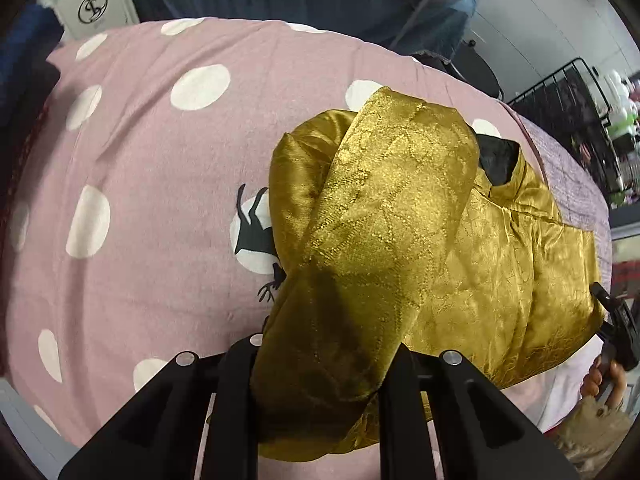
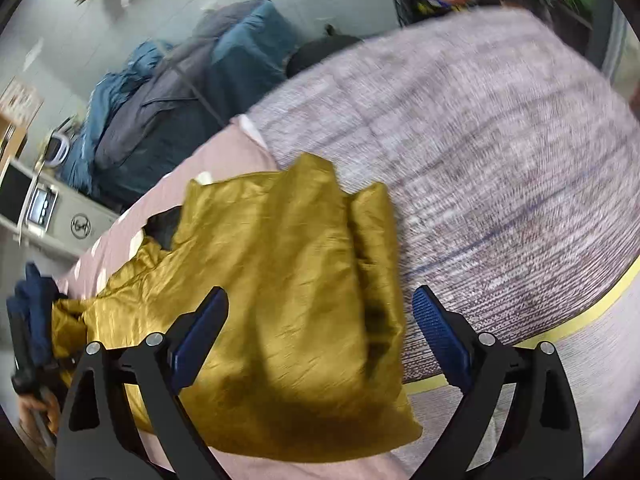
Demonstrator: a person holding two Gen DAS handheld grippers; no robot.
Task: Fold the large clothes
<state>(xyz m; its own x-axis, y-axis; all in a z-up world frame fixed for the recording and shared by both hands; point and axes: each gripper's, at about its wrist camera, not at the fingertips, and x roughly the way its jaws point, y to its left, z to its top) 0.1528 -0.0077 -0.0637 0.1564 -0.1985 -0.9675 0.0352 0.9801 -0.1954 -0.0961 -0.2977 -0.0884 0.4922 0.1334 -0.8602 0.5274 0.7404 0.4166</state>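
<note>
In your left wrist view there is one gold garment [image 1: 400,216], shiny and crinkled, lying on the pink bedspread [image 1: 132,184] with white dots. Your left gripper [image 1: 324,364] has its two black fingers closed on a bunched sleeve-like fold of that garment, the cloth filling the gap between them and rising away over the rest of the pile. One patch of black lining [image 1: 496,156] shows at the far edge. One deer print [image 1: 256,236] peeks out beside the cloth. At the right rim you can see your other gripper [image 1: 620,324] just beside the garment's edge.

In your right wrist view the same single gold garment [image 2: 280,280] lies below and between the two blue-padded fingers of your right gripper [image 2: 320,332], which stand wide apart and grip nothing. To the right lies one grey-lilac knitted blanket [image 2: 480,160], blurred. One heap of blue and grey bedding [image 2: 192,92] sits behind the bed.
</note>
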